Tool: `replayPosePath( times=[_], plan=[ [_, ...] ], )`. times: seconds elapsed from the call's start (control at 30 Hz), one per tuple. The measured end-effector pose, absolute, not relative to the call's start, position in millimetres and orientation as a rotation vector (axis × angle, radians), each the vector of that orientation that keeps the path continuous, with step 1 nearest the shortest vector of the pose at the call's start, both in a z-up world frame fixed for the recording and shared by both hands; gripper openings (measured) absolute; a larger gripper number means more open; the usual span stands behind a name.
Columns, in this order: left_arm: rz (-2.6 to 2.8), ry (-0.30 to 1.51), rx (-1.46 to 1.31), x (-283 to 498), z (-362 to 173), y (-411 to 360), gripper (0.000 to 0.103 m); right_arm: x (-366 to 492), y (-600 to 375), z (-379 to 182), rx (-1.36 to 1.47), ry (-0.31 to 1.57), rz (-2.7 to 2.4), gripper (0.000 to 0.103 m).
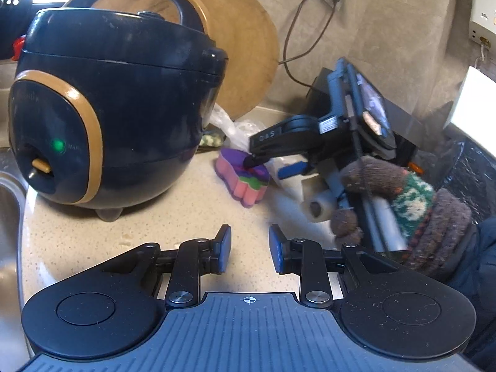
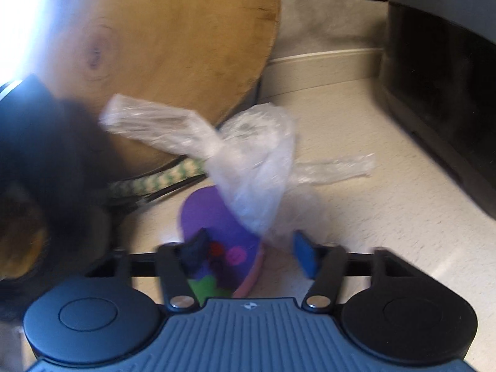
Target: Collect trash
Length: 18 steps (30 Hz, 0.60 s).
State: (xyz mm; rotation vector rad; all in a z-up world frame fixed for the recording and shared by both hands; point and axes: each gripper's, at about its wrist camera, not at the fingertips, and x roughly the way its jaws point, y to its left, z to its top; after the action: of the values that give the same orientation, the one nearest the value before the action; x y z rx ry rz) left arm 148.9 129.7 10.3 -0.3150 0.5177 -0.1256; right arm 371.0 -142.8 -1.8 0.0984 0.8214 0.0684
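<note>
A crumpled clear plastic bag [image 2: 254, 161] lies on the speckled counter, draped over a purple, green and pink layered sponge [image 2: 217, 232]. My right gripper [image 2: 249, 255] is down over them with its jaws apart. Its left finger rests on the sponge's top and its right pad stands clear of the sponge's edge, with the bag's lower end between them. The left wrist view shows the right gripper [image 1: 271, 166] in a knit-gloved hand [image 1: 418, 210], tip on the sponge [image 1: 245, 186]. My left gripper [image 1: 249, 248] hovers open over bare counter, holding nothing.
A dark blue rice cooker [image 1: 108, 108] stands at the left, with a round wooden board [image 1: 245, 46] leaning on the wall behind it. A black appliance [image 2: 440, 93] sits at the right. A white roll [image 1: 316, 207] lies near the gloved hand. A sink edge [image 1: 9, 217] is far left.
</note>
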Motion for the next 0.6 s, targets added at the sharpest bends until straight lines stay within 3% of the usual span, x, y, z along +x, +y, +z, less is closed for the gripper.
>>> replayPosePath(
  times=[0.1, 0.23, 0.33, 0.37, 0.43, 0.47, 0.6],
  plan=[
    [-0.127, 0.520, -0.308, 148.9, 10.9, 128.1, 0.030, 352.2, -142.7, 1.2, 0.109, 0.861, 0.129, 0.028],
    [-0.121, 0.527, -0.321, 151.2, 9.7, 131.1, 0.030, 320.7, -136.0, 1.8, 0.097, 0.942, 0.240, 0.027],
    [-0.112, 0.539, -0.351, 154.8, 7.9, 134.9, 0.030, 302.9, -128.4, 16.7, 0.019, 0.876, 0.269, 0.027],
    [-0.110, 0.540, -0.356, 155.6, 7.6, 135.5, 0.030, 300.7, -126.1, 23.0, -0.018, 0.825, 0.247, 0.031],
    [-0.106, 0.539, -0.354, 156.7, 7.8, 134.5, 0.030, 305.9, -122.1, 30.9, -0.075, 0.743, 0.189, 0.067],
    [-0.107, 0.540, -0.354, 157.0, 7.8, 134.4, 0.030, 311.3, -120.5, 31.8, -0.091, 0.713, 0.168, 0.092],
    [-0.106, 0.541, -0.364, 157.1, 7.6, 135.5, 0.030, 349.1, -116.6, 15.9, -0.101, 0.705, 0.099, 0.096]
  ],
)
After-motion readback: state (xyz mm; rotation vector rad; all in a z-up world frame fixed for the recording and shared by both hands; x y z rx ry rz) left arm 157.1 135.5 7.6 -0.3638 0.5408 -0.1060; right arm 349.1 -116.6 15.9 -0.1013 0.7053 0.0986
